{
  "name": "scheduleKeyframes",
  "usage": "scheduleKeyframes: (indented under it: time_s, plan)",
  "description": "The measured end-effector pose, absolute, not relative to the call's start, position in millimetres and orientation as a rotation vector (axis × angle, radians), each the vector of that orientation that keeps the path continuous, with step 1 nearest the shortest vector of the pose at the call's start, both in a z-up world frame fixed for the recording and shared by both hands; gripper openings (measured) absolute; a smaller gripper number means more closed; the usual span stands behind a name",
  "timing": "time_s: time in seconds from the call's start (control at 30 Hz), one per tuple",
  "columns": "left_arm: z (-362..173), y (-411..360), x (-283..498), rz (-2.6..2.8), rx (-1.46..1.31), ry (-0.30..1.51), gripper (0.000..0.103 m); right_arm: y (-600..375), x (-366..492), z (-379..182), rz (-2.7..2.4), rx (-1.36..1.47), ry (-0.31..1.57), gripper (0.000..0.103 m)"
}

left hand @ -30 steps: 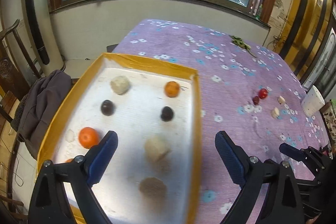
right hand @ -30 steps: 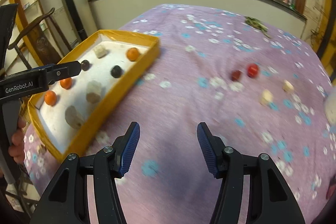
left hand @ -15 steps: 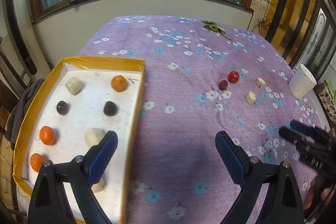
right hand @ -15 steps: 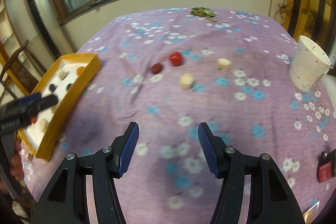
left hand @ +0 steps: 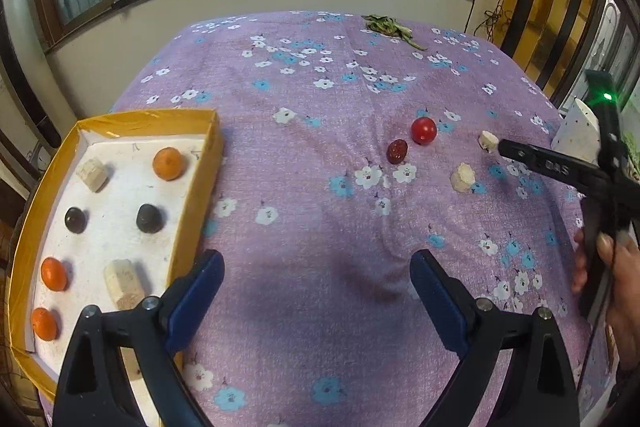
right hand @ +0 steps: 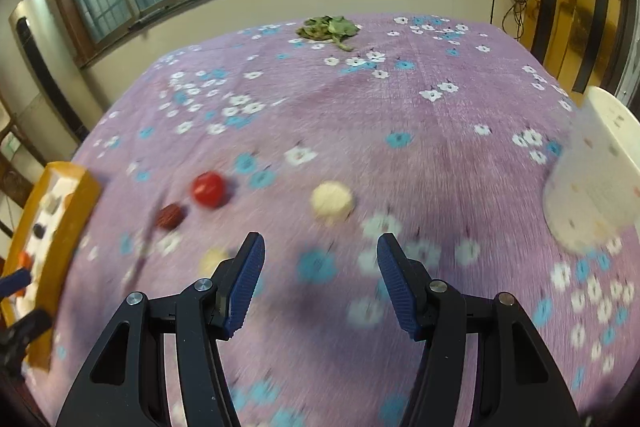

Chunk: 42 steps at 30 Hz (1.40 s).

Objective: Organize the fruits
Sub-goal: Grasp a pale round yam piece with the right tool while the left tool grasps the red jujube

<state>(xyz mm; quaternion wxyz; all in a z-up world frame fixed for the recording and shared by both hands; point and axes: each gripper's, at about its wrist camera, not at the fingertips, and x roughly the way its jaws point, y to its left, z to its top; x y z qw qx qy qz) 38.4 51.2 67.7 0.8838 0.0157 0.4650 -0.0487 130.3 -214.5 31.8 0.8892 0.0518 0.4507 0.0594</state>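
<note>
A yellow-rimmed tray [left hand: 196,211] at the left holds several oranges, dark fruits and pale chunks. On the purple cloth lie a red tomato [left hand: 424,130], a dark red date [left hand: 397,151] and two pale chunks [left hand: 462,177] [left hand: 488,140]. My left gripper [left hand: 316,279] is open and empty, above bare cloth beside the tray. My right gripper [right hand: 318,259] is open and empty, just short of the round pale chunk [right hand: 332,201]; the tomato [right hand: 208,189], date [right hand: 170,217] and another chunk [right hand: 212,259] lie to its left.
A white paper cup [right hand: 596,171] stands at the right, close to my right gripper. A bunch of green leaves [right hand: 328,29] lies at the far edge of the table. A wall with windows is behind the table.
Both grippers have swung right, away from the tray. My right gripper has moved forward and now sits close to the loose fruits. Both stay open.
</note>
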Motion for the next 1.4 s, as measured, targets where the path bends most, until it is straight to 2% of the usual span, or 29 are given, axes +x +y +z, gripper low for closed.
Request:
scheduleKeyframes:
  time_s: [0.23, 0.3, 0.37, 0.5, 0.6, 0.73, 0.9, 1.0, 1.03, 1.4]
  plan:
    - [64.6, 28.6, 63.8, -0.124, 0.101, 0.973, 0.096, -213.3, 154.7, 12.2, 0.165, 0.066, 0.960, 0.057]
    - [63.7, 21.5, 69.9, -0.146, 0.125, 0.962, 0.096, -207.9, 154.7, 10.9, 0.156, 0.011, 0.944, 0.048]
    - [62.5, 13.2, 77.1, -0.168, 0.152, 0.959, 0.095, -203.4, 154.2, 10.4, 0.152, -0.036, 0.931, 0.032]
    - [59.2, -2.8, 98.7, -0.234, 0.177, 0.949, 0.094, -203.1, 148.6, 15.0, 0.147, -0.063, 0.908, 0.029]
    - [53.9, -9.2, 117.9, -0.305, 0.136, 0.971, 0.080, -206.3, 141.8, 19.2, 0.166, -0.044, 0.900, 0.029]
    - [36.5, -18.6, 142.0, -0.343, 0.138, 1.024, 0.052, -209.9, 133.8, 22.1, 0.190, -0.018, 0.909, 0.029]
    - [17.0, -23.5, 155.1, -0.364, 0.144, 1.068, 0.038, -214.6, 130.0, 24.9, 0.197, 0.003, 0.906, 0.029]
    - [17.1, -24.8, 154.7, -0.351, 0.175, 1.030, 0.024, -215.0, 129.5, 24.4, 0.194, 0.011, 0.909, 0.029]
    - [17.4, -23.5, 154.8, -0.349, 0.171, 1.027, 0.022, -214.7, 129.1, 23.9, 0.193, 0.015, 0.912, 0.029]
    - [39.5, 4.5, 120.1, -0.332, 0.068, 0.985, 0.022, -201.1, 94.3, 42.9, 0.198, 0.014, 0.883, 0.029]
